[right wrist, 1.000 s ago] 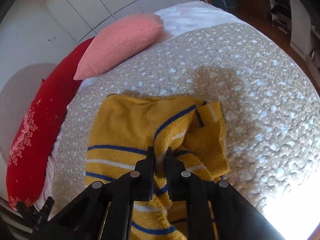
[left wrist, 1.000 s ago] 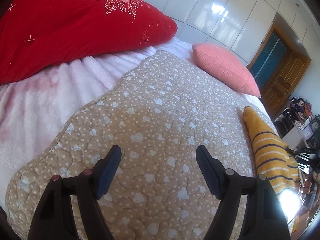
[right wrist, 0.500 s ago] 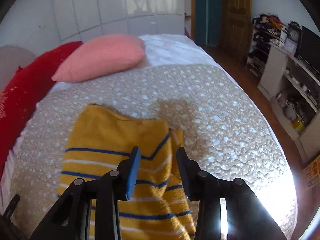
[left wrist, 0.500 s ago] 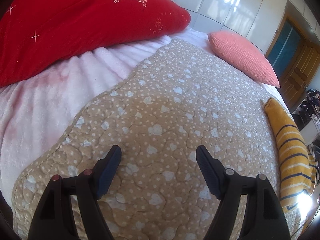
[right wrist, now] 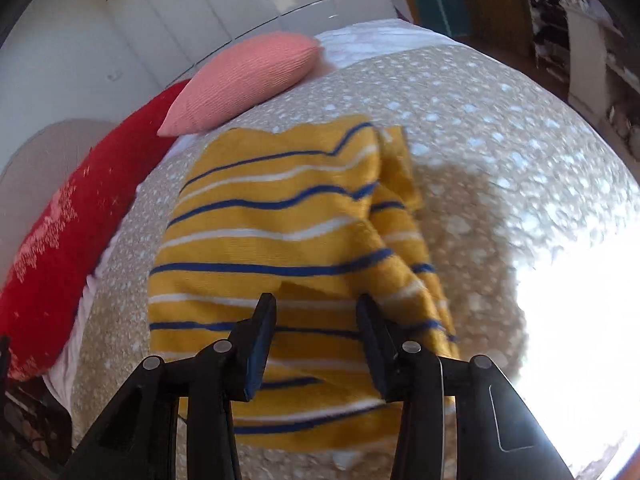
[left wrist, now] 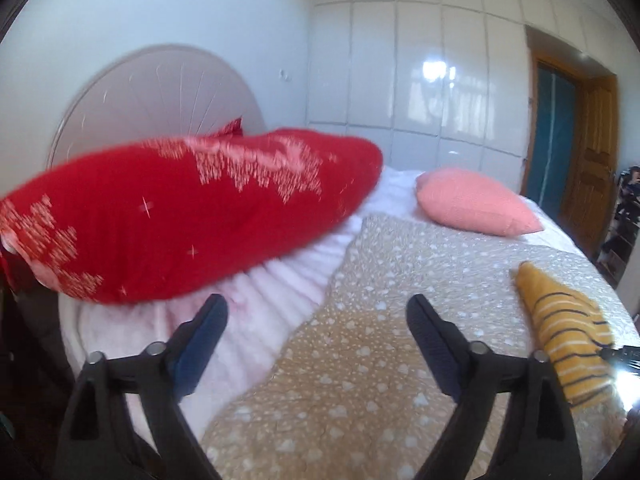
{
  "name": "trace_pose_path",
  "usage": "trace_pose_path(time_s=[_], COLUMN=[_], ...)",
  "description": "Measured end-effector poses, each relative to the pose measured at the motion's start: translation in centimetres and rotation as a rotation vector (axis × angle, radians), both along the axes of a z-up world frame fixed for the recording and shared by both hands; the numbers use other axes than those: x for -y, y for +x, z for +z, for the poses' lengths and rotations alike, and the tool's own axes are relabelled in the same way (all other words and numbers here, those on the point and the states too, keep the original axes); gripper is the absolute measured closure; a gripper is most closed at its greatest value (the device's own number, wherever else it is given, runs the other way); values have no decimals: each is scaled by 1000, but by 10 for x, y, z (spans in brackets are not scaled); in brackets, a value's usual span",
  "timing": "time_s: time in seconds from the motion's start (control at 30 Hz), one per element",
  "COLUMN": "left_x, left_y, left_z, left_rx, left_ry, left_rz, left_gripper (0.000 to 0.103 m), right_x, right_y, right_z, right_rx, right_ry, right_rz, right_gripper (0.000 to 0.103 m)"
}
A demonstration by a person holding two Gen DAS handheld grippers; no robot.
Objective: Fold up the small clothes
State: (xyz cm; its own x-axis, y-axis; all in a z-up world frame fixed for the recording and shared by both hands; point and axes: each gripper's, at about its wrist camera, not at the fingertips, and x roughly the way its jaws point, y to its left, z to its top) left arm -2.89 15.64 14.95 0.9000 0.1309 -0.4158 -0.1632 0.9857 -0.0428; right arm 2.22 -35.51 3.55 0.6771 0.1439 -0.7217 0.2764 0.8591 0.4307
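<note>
A small yellow sweater with blue and white stripes lies folded on the beige heart-print quilt; one sleeve is tucked along its right side. It also shows at the right edge of the left wrist view. My right gripper is open and empty, just above the sweater's near part. My left gripper is open wide and empty, held above the quilt and well to the left of the sweater.
A big red pillow and a pink pillow lie at the head of the bed on a white-pink fleece blanket. A rounded headboard, white wardrobe and wooden door stand behind. Shelves stand right of the bed.
My right gripper let go of the sweater and opened, then pulled back above it. My left gripper tilted up and away, so the headboard and wall came into view.
</note>
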Motion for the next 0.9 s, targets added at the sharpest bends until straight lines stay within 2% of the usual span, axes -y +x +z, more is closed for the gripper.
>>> trace_pose_path(time_s=[0.1, 0.17, 0.23, 0.27, 0.37, 0.43, 0.47, 0.53, 0.6, 0.63, 0.73, 0.8, 0.9], left_x=[20, 42, 64, 73, 99, 117, 123, 143, 158, 167, 188, 199, 210], left_y=[-36, -64, -84, -90, -100, -100, -98, -89, -79, -67, -39, -28, -26], left_z=[27, 43, 54, 58, 69, 78, 80, 81, 70, 57, 13, -16, -46], left_rx=[60, 128, 193, 210, 260, 287, 285, 220, 142, 51, -194, -309, -415], left_ry=[40, 82, 107, 109, 118, 133, 134, 155, 136, 108, 56, 63, 80], left_rz=[9, 16, 23, 25, 16, 6, 1, -5, -89, -142, -204, -215, -238], left_gripper=[0, 0, 0, 0, 0, 0, 0, 0, 0, 0, 0, 0, 0], right_x=[36, 57, 69, 73, 87, 90, 88, 82, 70, 62, 34, 16, -7], right_y=[-33, -58, -76, -86, -115, -132, -139, -149, -154, -156, -154, -142, -136], right_z=[2, 13, 39, 54, 116, 155, 170, 183, 180, 172, 127, 85, 41], right_rx=[0, 45, 84, 105, 185, 214, 211, 189, 167, 166, 141, 97, 66], right_ry=[48, 111, 80, 40, -171, -379, -487, -640, -691, -680, -574, -490, -372], right_rz=[-102, -113, -106, -100, -105, -126, -132, -125, -94, -72, -2, 49, 93], right_gripper=[45, 44, 44, 44, 40, 18, 14, 10, 9, 8, 7, 7, 8])
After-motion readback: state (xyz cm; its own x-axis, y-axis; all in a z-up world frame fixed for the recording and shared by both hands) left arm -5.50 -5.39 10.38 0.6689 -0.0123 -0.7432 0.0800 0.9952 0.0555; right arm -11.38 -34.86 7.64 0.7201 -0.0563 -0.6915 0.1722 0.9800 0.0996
